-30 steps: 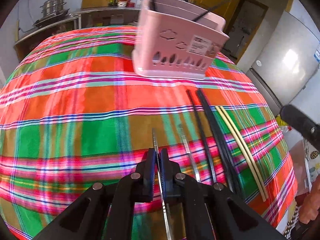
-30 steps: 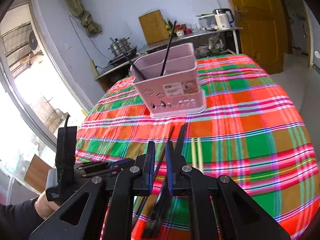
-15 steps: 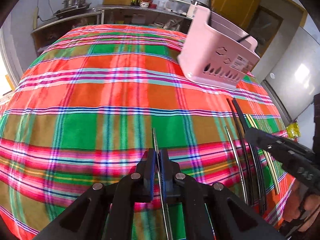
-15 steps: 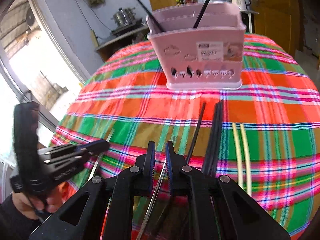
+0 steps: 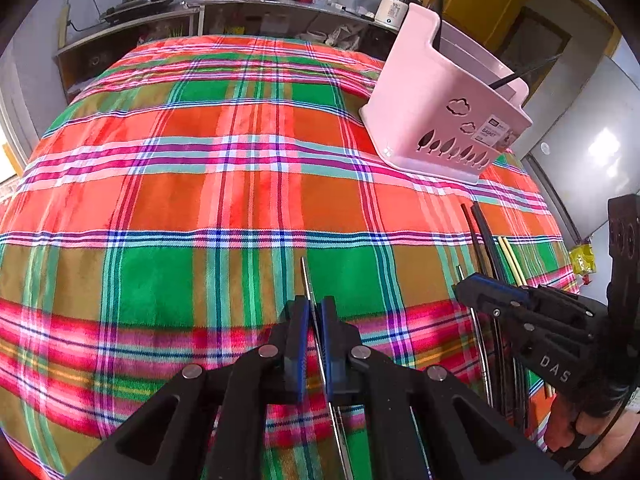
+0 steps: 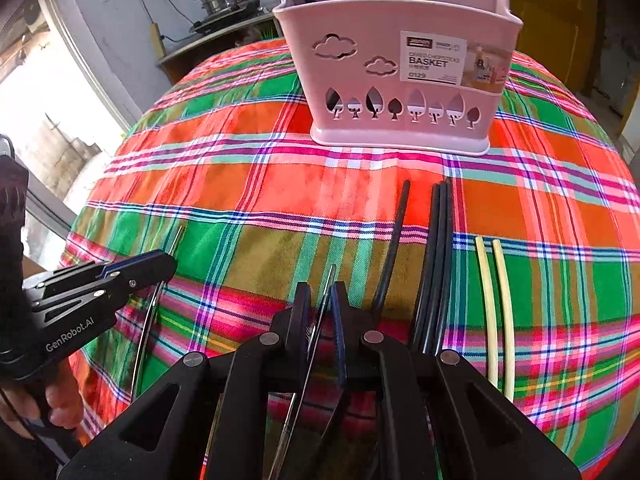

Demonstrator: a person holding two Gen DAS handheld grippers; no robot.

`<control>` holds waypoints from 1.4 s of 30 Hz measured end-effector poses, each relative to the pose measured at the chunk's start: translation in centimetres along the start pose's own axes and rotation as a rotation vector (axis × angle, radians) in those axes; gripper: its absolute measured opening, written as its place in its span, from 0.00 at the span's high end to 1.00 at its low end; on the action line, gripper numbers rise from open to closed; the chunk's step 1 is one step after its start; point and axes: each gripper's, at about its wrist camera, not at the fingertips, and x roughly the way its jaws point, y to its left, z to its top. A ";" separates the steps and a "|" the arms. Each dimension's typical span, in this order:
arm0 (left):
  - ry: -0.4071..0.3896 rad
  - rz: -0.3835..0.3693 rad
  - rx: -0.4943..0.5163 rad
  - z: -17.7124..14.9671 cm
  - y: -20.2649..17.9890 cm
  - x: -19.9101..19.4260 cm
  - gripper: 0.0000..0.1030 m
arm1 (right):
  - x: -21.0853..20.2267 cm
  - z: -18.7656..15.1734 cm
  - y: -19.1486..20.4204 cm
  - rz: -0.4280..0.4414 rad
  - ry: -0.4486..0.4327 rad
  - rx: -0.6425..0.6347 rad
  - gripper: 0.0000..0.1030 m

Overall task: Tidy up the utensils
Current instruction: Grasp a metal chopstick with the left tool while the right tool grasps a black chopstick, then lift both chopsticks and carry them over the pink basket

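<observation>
Jaws of both grippers (left (image 5: pixel 314 314), right (image 6: pixel 320 300)) each clench 1 metal chopstick (image 5: pixel 306 280) pointing toward the pink basket (image 6: pixel 400 80).

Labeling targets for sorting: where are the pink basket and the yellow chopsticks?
pink basket (image 6: pixel 400 92), right wrist view, front wall.
yellow chopsticks (image 6: pixel 490 312), right wrist view, mid-shaft of the left stick.

left wrist: low, close over tablecloth (image 5: pixel 240 184) | right wrist: likewise | shared: pink basket (image 6: pixel 400 80) ahead
</observation>
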 end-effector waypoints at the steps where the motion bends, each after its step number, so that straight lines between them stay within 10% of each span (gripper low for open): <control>1: 0.004 -0.003 -0.007 0.1 0.0 0.2 0.95 | 0.0 0.1 0.0 -0.007 0.007 -0.003 0.90; 15: 0.053 0.032 0.045 1.5 -0.9 1.2 0.96 | -0.2 1.0 0.6 0.014 0.002 -0.004 0.96; 42: -0.227 -0.072 0.111 5.1 -4.9 -11.6 0.96 | -14.5 4.2 0.3 0.093 -0.365 -0.032 0.97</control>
